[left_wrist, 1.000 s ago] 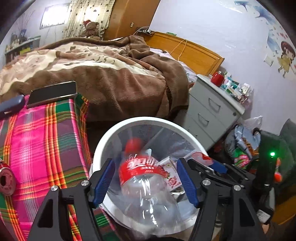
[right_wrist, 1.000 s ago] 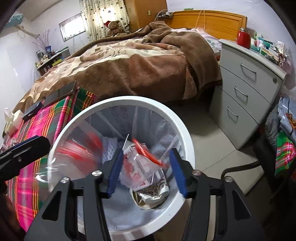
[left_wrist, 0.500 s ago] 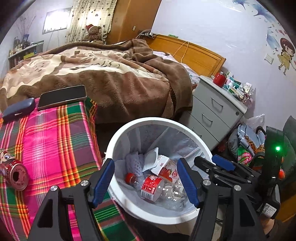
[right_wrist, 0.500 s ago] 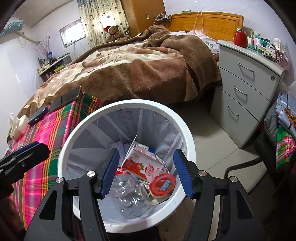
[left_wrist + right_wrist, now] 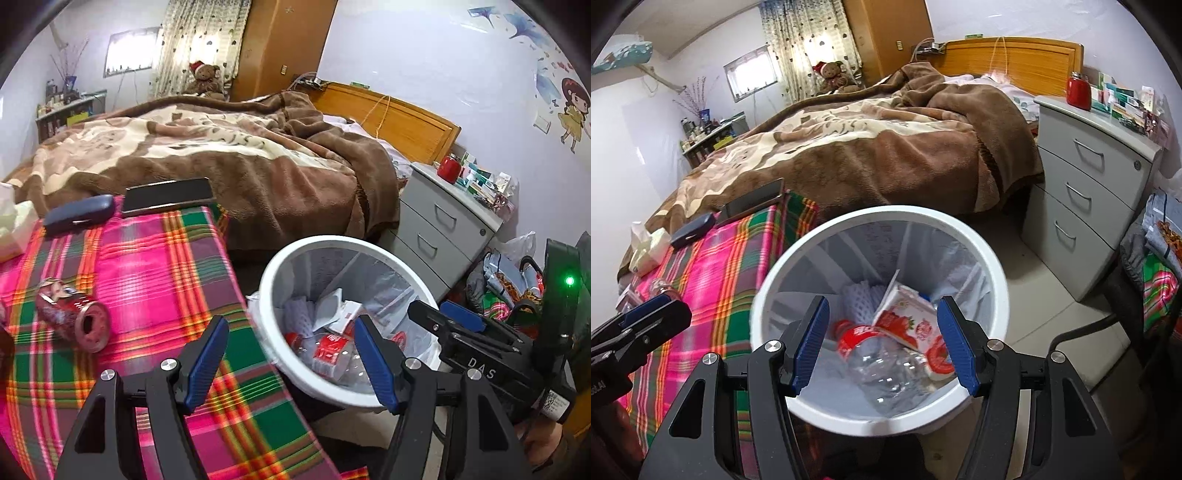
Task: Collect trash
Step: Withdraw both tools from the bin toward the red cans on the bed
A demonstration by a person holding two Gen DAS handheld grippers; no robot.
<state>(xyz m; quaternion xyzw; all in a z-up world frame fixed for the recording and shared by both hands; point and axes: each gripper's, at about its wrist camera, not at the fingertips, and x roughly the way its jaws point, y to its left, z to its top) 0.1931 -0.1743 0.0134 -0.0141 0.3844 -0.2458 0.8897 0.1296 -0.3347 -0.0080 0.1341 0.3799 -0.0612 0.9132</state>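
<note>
A white bin (image 5: 266, 295) (image 5: 999, 295) with a clear liner stands on the floor beside the plaid-covered table (image 5: 159, 266). Inside lie a clear plastic bottle (image 5: 882, 362) (image 5: 332, 354) with a red label, a strawberry carton (image 5: 905, 321) and white foam netting (image 5: 858, 293). A crushed red can (image 5: 70, 317) lies on its side on the cloth at the left. My left gripper (image 5: 291, 360) is open and empty, over the table edge and the bin's rim. Above the bin, my right gripper (image 5: 882, 341) is open and empty. The right gripper's side also appears in the left wrist view (image 5: 454, 325).
On the cloth's far end lie a dark phone (image 5: 166, 195), a dark case (image 5: 77, 218) and a tissue pack (image 5: 14, 229). Behind is a bed with a brown blanket (image 5: 221, 162). A grey drawer unit (image 5: 443, 229) stands right of the bin, with bags (image 5: 509, 280) beyond.
The bottle left my left gripper and the carton left my right gripper; both now lie in the bin. Both grippers drew back and up, the left one swinging toward the table, revealing the can.
</note>
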